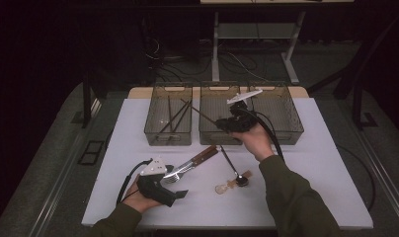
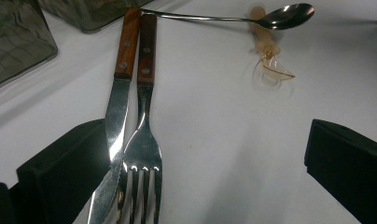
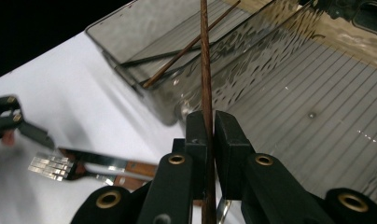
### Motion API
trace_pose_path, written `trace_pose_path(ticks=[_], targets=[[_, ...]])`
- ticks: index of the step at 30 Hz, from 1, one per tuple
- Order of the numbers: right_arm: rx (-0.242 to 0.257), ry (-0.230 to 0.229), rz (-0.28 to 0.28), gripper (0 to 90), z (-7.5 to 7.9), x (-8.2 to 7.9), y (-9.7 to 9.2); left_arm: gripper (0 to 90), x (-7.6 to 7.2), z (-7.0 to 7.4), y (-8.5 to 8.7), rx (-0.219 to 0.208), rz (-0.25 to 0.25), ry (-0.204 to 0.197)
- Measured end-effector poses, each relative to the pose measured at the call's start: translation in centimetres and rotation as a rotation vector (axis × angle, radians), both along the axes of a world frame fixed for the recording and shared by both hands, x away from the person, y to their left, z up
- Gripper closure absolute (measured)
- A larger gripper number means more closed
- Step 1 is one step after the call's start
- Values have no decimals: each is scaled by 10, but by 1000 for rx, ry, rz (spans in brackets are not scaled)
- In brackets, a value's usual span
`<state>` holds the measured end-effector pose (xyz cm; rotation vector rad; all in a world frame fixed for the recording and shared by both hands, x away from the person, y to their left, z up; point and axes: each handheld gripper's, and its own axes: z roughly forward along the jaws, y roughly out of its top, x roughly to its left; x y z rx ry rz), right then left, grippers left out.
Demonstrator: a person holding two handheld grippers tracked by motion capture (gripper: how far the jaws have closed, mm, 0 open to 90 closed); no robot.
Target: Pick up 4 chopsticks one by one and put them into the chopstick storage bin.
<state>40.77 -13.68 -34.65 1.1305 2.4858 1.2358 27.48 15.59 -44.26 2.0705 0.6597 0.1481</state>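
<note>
Over the ribbed smoky-plastic middle bin (image 1: pixel 207 134), right gripper (image 3: pixel 211 122) pinches a thin brown wooden chopstick (image 3: pixel 205 56); left gripper (image 2: pixel 210 172) gapes wide around the wood-handled knife (image 2: pixel 116 116) and fork (image 2: pixel 143 140).

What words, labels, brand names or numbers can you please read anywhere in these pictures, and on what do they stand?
There is no readable text in any view.
The knife and fork: plain metal and wooden handles with rivets, no maker's mark to be seen.
The spoon: no stamp visible.
The three bins: smoky plastic, no label visible.
The chopstick in the right tongs: bare wood.
</note>
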Motion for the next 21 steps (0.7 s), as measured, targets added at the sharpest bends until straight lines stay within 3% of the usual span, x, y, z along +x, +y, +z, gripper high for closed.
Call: trace_pose_path(ticks=[8,21], targets=[[-1,0,-35,842,5,24,26,0,2,-1,0,4,-1,-6],[-50,24,-74,841,1,61,84,0,1,-1,0,-5,-4,1]])
